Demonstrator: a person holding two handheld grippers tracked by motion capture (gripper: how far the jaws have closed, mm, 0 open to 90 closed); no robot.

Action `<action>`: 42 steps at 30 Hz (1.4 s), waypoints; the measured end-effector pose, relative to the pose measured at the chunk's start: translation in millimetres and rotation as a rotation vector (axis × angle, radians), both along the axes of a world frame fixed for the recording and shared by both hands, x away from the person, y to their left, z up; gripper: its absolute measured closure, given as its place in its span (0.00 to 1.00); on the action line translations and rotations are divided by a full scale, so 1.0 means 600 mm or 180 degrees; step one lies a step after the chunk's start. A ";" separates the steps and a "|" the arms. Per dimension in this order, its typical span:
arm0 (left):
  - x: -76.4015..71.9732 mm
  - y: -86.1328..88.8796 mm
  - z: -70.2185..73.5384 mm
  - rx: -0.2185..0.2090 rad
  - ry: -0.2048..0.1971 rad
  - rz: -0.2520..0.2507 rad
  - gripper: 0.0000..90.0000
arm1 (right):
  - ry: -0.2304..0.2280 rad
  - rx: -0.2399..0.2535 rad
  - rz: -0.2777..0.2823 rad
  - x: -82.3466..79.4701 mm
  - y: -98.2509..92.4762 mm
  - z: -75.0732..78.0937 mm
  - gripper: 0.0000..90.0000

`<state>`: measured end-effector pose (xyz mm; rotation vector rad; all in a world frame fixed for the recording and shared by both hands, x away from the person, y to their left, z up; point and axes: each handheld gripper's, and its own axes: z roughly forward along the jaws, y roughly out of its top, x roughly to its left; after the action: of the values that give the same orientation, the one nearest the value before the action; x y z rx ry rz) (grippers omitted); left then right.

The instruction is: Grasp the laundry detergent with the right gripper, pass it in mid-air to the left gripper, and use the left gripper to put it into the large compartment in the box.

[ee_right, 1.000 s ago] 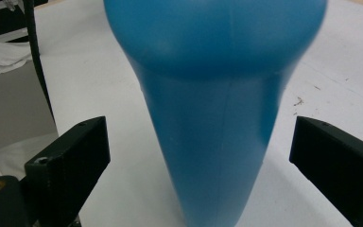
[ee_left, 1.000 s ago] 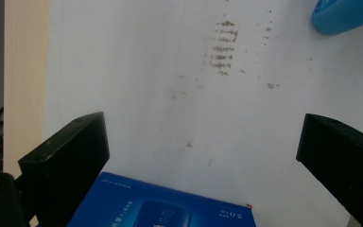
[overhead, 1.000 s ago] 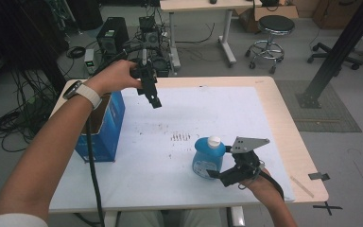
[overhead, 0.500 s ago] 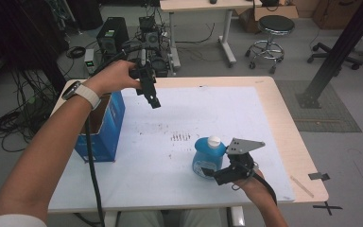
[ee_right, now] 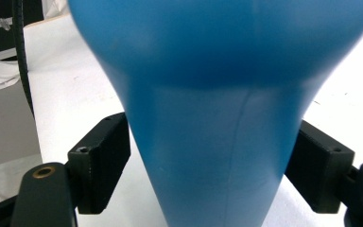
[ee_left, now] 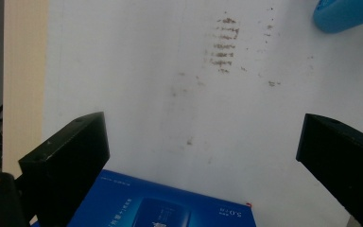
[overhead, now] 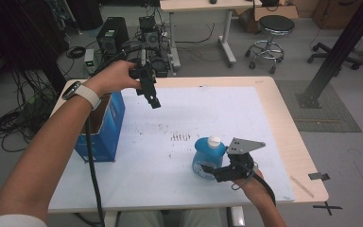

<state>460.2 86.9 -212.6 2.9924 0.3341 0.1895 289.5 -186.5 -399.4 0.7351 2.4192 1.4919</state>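
A blue bottle (overhead: 207,158) with a white cap stands at the front right of the white-covered table (overhead: 246,113). My right gripper (overhead: 210,169) reaches it from the near side. Its jaws have just been closing with the bottle between them. In the right gripper view both pads touch the narrow lower part of the bottle (ee_right: 217,94), so the right gripper (ee_right: 212,156) is shut on it. My left gripper (overhead: 155,103) hangs open above the table's back left, with nothing between its jaws. The left gripper view looks down past the left gripper (ee_left: 201,127) onto a blue box (ee_left: 160,208) and the bottle (ee_left: 345,14).
The blue box (overhead: 99,127) stands at the table's left edge, with the left gripper's cable running down past it. Brown smudges (overhead: 179,137) mark the white sheet. Behind the table are computer gear (overhead: 111,40), a stool (overhead: 274,23) and a black slanted post (overhead: 340,52).
The right gripper has edged in toward the bottle and its jaws have closed onto the bottle's sides. The left hand and the bottle have stayed where they were.
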 end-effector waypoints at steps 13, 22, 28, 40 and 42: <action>0.000 0.000 -0.001 0.0003 -0.0001 0.0003 0.04 | -0.0039 -0.0018 -0.0001 0.000 0.000 0.002 0.29; 0.001 -0.002 -0.001 -0.0002 0.0007 -0.0001 0.04 | -0.0059 -0.0031 -0.0002 0.000 -0.002 0.003 0.36; 0.000 -0.002 -0.002 -0.0004 0.0003 -0.0005 0.05 | -0.0068 -0.0042 0.0008 0.000 -0.001 0.005 0.40; -0.001 -0.001 -0.003 -0.0001 0.0003 0.0001 0.05 | -0.0146 -0.0065 0.0047 -0.002 0.001 0.006 0.49; -0.002 -0.002 -0.004 -0.0002 0.0005 0.0007 0.05 | -0.0155 -0.0074 0.0037 -0.002 0.003 0.007 0.50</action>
<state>458.9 85.9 -214.7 2.9919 0.3377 0.1875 288.1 -184.8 -395.5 0.6731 2.4049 1.4659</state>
